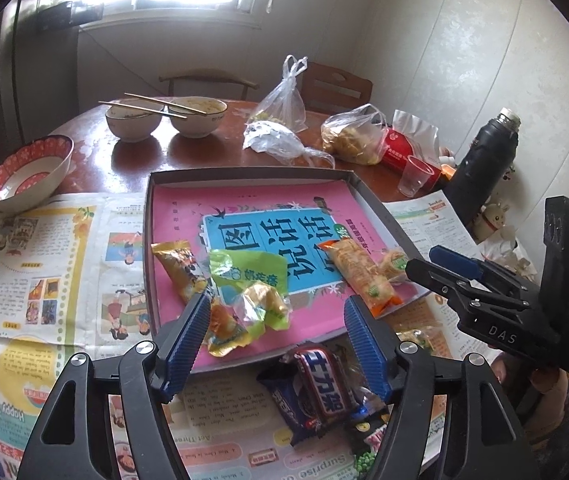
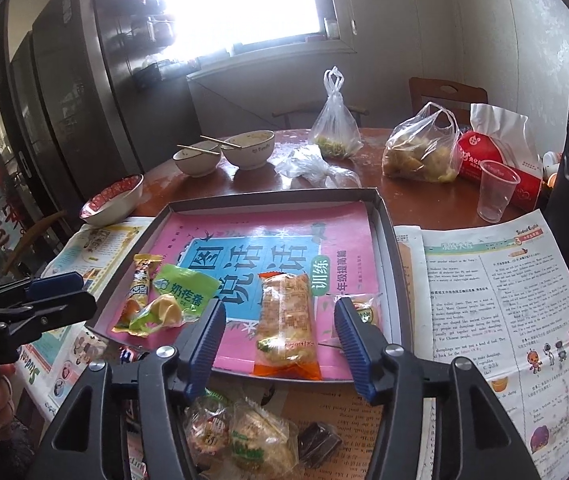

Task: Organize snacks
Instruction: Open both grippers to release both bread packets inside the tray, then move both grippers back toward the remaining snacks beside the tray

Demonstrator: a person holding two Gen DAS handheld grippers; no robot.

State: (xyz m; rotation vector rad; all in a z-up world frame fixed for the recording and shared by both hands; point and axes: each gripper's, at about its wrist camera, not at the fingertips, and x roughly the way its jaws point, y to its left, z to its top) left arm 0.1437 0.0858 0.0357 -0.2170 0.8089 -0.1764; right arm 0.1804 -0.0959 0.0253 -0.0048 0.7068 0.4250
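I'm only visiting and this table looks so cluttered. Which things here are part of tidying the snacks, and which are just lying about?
Part of the job:
- shallow box
- orange cracker pack
- green wrapper
- yellow pack
- chocolate bar
- loose cookie packets

Just lying about:
- white bowls with chopsticks
- red-patterned bowl
- plastic bags
- clear cup
- black flask
- newspapers

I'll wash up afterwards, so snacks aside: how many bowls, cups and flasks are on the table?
Bowls: 3
Cup: 1
Flask: 1
Total: 5
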